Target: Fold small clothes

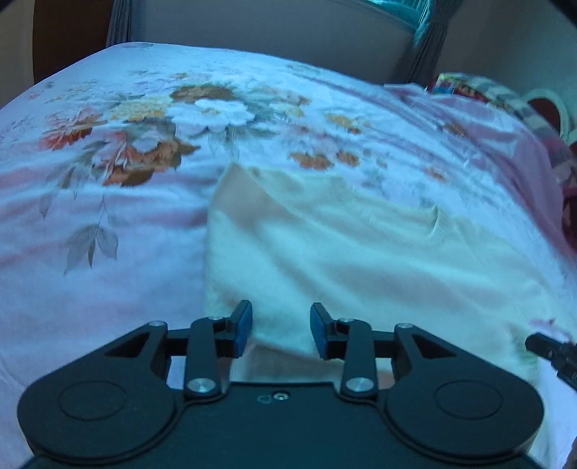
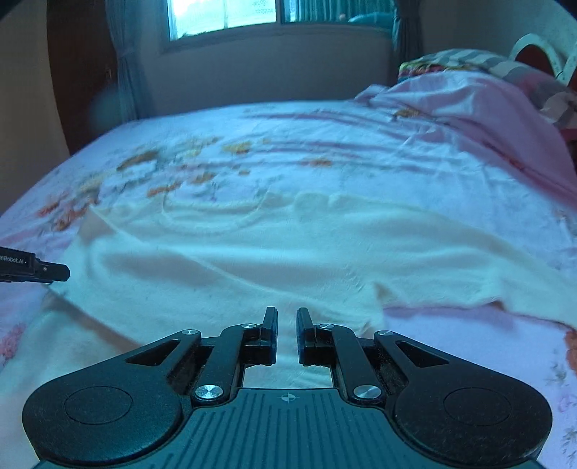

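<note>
Daylight from a window (image 2: 223,18) behind the bed (image 1: 108,223) falls on a floral sheet, with a rumpled pink cover (image 2: 468,108) and a striped pillow (image 2: 468,59) far off to my right. Spread flat on the bed straight ahead of both my hands lies the cream garment (image 1: 360,252), its near hem running under my fingers.

My left gripper (image 1: 281,326) hangs over the garment's near left corner, its blue pads (image 1: 243,324) parted by a moderate gap; cream cloth shows between them, but the pads do not press on it. Off to its right, the tip of my other gripper pokes into view.

My right gripper (image 2: 287,335) is over the near hem further right, its fingers drawn almost together with only a thin slit left. Cloth shows behind that slit; I cannot tell whether any is pinched.
</note>
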Motion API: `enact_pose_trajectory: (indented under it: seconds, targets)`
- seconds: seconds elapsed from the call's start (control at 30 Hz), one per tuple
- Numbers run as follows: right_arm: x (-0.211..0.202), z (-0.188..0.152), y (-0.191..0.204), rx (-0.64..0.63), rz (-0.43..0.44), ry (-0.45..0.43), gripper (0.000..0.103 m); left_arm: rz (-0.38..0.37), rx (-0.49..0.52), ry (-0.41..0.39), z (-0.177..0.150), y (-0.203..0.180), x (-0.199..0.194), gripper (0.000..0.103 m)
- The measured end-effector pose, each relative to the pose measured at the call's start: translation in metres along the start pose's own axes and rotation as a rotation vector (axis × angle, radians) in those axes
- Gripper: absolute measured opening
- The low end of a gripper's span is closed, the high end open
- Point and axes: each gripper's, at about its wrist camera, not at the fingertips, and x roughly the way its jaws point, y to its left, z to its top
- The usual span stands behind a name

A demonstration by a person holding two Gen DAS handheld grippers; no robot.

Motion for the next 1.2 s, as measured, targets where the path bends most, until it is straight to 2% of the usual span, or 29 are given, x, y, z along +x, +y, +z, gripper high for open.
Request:
enact_pose_trajectory:
  seconds: [0.03, 0.07, 0.1, 0.2, 0.33, 0.4, 0.57, 0.67, 0.8, 0.87, 0.93, 1.0, 1.07, 1.13, 1.17, 1.2]
  targets:
    - [0.008, -0.004, 0.000, -0.019, -0.020, 0.028, 0.008, 0.038, -0.003, 0.022, -0.004, 0.002, 0.006, 0.034]
    - [0.021, -0.010, -0.003, -0.043, -0.071, 0.087, 0.008, 0.039, -0.015, 0.015, -0.009, 0.008, 0.007, 0.034]
    - [0.027, -0.015, -0.010, -0.032, -0.064, 0.109, 0.008, 0.039, -0.031, 0.011, -0.010, 0.012, 0.004, 0.034]
    - [0.013, -0.012, -0.022, 0.042, -0.018, 0.074, 0.008, 0.046, -0.063, -0.015, -0.015, 0.017, -0.018, 0.032]
    - [0.002, -0.009, -0.017, 0.036, 0.008, 0.042, 0.008, 0.075, 0.010, 0.000, -0.032, 0.009, -0.024, 0.032]
    - [0.003, -0.009, -0.013, 0.030, 0.012, 0.036, 0.008, 0.090, 0.008, -0.002, -0.034, 0.009, -0.017, 0.033]
    - [0.005, -0.006, -0.007, 0.018, 0.005, 0.021, 0.008, 0.133, -0.095, -0.042, -0.020, 0.018, -0.001, 0.032]
    - [0.023, -0.010, -0.011, -0.011, -0.056, 0.087, 0.008, 0.123, -0.177, -0.040, -0.019, 0.034, -0.001, 0.030]
    - [0.024, -0.015, -0.020, -0.014, -0.049, 0.089, 0.008, 0.203, -0.215, -0.062, -0.030, 0.053, -0.014, 0.024]
    - [0.017, -0.012, -0.019, 0.016, -0.034, 0.073, 0.008, 0.193, -0.256, -0.063, -0.032, 0.062, -0.022, 0.023]
    - [0.007, -0.009, -0.011, 0.016, -0.007, 0.033, 0.008, 0.177, -0.245, -0.075, -0.031, 0.056, -0.034, 0.025]
    - [0.001, -0.006, -0.003, 0.007, 0.009, 0.015, 0.008, 0.126, -0.239, -0.096, -0.028, 0.044, -0.046, 0.025]
    - [0.000, -0.005, 0.000, 0.002, 0.002, 0.004, 0.008, 0.082, -0.207, -0.111, -0.024, 0.028, -0.052, 0.032]
    - [0.012, -0.007, -0.002, -0.003, -0.022, 0.053, 0.008, 0.031, -0.176, -0.101, -0.021, 0.007, -0.049, 0.032]
    - [0.022, -0.012, -0.005, -0.009, -0.046, 0.100, 0.008, 0.020, -0.155, -0.097, -0.022, -0.002, -0.045, 0.033]
    - [0.026, -0.018, -0.010, -0.010, -0.043, 0.102, 0.008, 0.028, -0.134, -0.084, -0.023, -0.009, -0.038, 0.034]
